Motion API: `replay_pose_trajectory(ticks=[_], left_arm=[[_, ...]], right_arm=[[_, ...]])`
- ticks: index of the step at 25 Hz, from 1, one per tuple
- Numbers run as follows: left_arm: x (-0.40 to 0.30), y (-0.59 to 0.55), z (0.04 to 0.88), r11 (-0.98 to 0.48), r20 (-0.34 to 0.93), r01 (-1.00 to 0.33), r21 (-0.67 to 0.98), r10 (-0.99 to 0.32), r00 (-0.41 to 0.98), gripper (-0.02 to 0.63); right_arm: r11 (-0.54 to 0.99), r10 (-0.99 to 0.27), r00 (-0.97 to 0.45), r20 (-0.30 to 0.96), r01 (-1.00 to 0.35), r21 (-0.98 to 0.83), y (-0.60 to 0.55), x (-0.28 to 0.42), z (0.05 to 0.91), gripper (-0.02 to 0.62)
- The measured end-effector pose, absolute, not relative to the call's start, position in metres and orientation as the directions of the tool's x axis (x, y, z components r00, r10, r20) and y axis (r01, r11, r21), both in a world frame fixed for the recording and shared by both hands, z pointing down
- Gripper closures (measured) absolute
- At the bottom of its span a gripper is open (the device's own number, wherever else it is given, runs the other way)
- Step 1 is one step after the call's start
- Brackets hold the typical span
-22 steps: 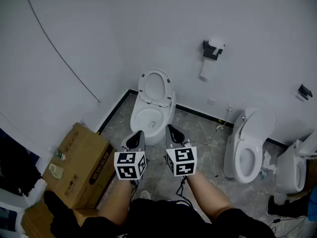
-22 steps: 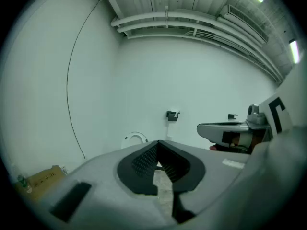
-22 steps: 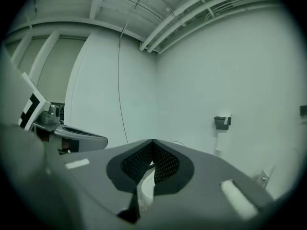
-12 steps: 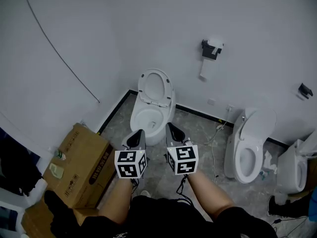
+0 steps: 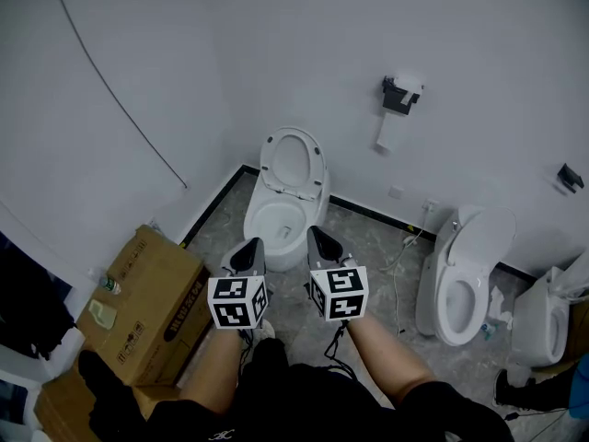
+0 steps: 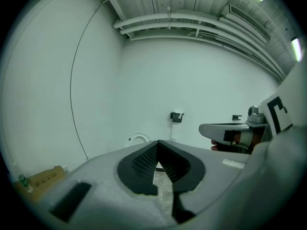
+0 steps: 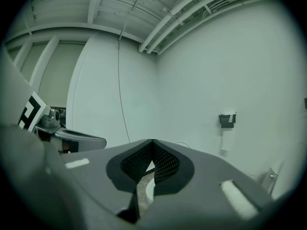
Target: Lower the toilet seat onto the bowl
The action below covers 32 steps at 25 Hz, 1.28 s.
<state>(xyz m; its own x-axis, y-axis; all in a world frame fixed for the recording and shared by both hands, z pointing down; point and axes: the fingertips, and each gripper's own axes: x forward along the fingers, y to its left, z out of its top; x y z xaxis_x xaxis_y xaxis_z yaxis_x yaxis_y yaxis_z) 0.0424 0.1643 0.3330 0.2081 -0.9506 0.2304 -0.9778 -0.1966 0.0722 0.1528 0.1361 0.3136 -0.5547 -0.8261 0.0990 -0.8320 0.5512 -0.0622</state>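
Two grippers are held side by side above the floor, near each other but apart. The left gripper (image 5: 255, 243) has its jaws shut tight with nothing between them. The right gripper (image 5: 315, 234) is the same, shut and empty. Each one carries a cube with black and white squares. Just past their tips stands a white toilet. Its toilet seat (image 5: 268, 166) is up, leaning back toward the wall, and the bowl (image 5: 251, 221) under it is uncovered. A brown cardboard box (image 5: 152, 307) sits on the left, and the dark print on it is too small to read. The floor (image 5: 368, 238) is grey stone with pale streaks, and a black strip runs along the bottom of the white wall (image 5: 230, 53). A toilet paper holder (image 5: 402, 94) hangs on that wall. A second toilet (image 5: 457, 288) stands to the right with its lid up.
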Motion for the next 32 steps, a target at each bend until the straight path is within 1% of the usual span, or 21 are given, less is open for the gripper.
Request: replay_pose_trajectory(ticks=[9, 20, 32], left_arm=[[0.002, 0.105, 0.343, -0.217, 0.233, -0.971, 0.098, -0.944, 0.234, 0.597], [-0.03, 0.002, 0.347, -0.284, 0.218, -0.949, 0.136, -0.926, 0.308, 0.597], [-0.092, -0.083, 0.357, -0.313, 0.251, -0.933, 0.178, -0.902, 0.351, 0.597]], right_arm=[[0.55, -0.825, -0.551, 0.126, -0.834, -0.042, 0.082, 0.109, 0.322, 0.588], [0.523, -0.845, -0.517, 0.138, -0.852, 0.007, -0.016, 0.063, 0.321, 0.588], [0.482, -0.86, -0.48, 0.174, -0.875, -0.033, -0.105, 0.009, 0.331, 0.588]])
